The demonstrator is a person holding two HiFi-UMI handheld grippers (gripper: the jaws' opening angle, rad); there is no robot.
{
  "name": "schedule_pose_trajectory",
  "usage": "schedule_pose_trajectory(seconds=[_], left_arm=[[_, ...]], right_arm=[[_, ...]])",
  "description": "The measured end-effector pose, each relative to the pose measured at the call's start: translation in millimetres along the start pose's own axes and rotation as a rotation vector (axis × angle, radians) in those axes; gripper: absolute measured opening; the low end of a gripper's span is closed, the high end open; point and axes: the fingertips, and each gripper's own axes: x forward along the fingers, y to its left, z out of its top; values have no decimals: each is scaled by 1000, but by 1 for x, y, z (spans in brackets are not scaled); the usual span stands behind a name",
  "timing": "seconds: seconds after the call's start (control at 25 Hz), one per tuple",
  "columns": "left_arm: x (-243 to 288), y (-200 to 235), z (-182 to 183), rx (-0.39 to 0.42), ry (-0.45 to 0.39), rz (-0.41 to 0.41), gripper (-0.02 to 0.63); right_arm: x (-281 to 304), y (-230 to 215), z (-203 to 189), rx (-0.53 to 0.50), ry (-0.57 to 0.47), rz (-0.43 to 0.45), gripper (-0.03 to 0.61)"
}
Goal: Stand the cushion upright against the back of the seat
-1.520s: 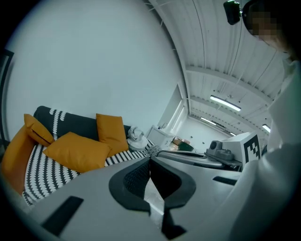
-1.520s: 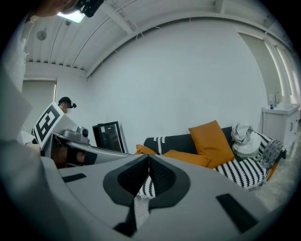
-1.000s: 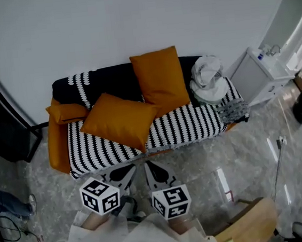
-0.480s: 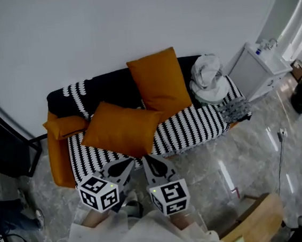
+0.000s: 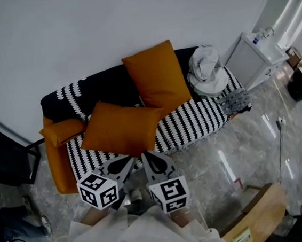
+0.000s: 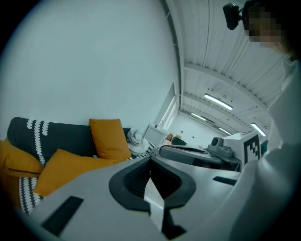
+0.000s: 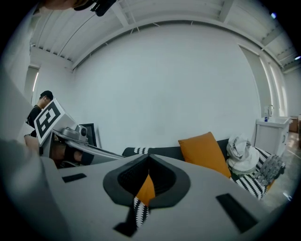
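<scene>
Cushion: the orange square fabric cushion (image 5: pixel 119 127) lies slanted across the seat, left of the middle. One edge rests towards the backrest and its near corner hangs over the front edge.
Seat: an orange sofa under a black-and-white striped throw (image 5: pixel 194 124), with a dark backrest (image 5: pixel 99 85) set against the white wall.
Other cushions: a second orange square cushion (image 5: pixel 157 77) stands leaning on the backrest, just right of the slanted one and touching its far corner. A small orange bolster (image 5: pixel 61 131) sits on the arm at the left.
Right end of seat: a crumpled white cloth bundle (image 5: pixel 206 71).
Left gripper (image 5: pixel 124 163): its fingers are pressed together with nothing between them. It is held low in front of the sofa, near the slanted cushion's near corner.
Right gripper (image 5: pixel 151 162): its fingers are likewise closed and empty. It is side by side with the left one, aimed at the same corner, and the orange fabric shows beyond its tips.
Contact: neither gripper view shows fabric pinched. Whether a tip brushes the corner cannot be told.
Done: judging from the layout, nothing yet beyond the grippers being at the sofa.
Left: open the fingers, take hold of the slanted cushion, tip it up onto an edge, and lean it on the backrest in the free stretch left of the standing cushion.
</scene>
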Motion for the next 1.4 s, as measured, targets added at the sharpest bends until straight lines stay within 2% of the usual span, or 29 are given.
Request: schedule_pose_trajectory(seconds=[0.2, 0.36, 0.56, 0.72, 0.88, 1.16, 1.4], left_arm=[[7, 12, 5, -8, 15, -12, 8], [11, 19, 6, -47, 9, -13, 8], [18, 24, 8, -68, 9, -4, 8], [24, 22, 11, -99, 4, -11, 8], [31, 23, 11, -96, 10, 9, 8], [42, 15, -16, -120, 81, -2, 8], [54, 21, -33, -155, 108, 17, 8]], right_arm=[[14, -2, 0, 8, 18, -3, 14], [19, 1, -2, 71, 2, 70, 14], [24, -12, -12, 67, 69, 44, 14], [26, -24, -11, 71, 90, 49, 14], [26, -33, -14, 78, 103, 53, 14], [26, -35, -35, 102, 147, 86, 14], [29, -44, -54, 128, 182, 87, 14]])
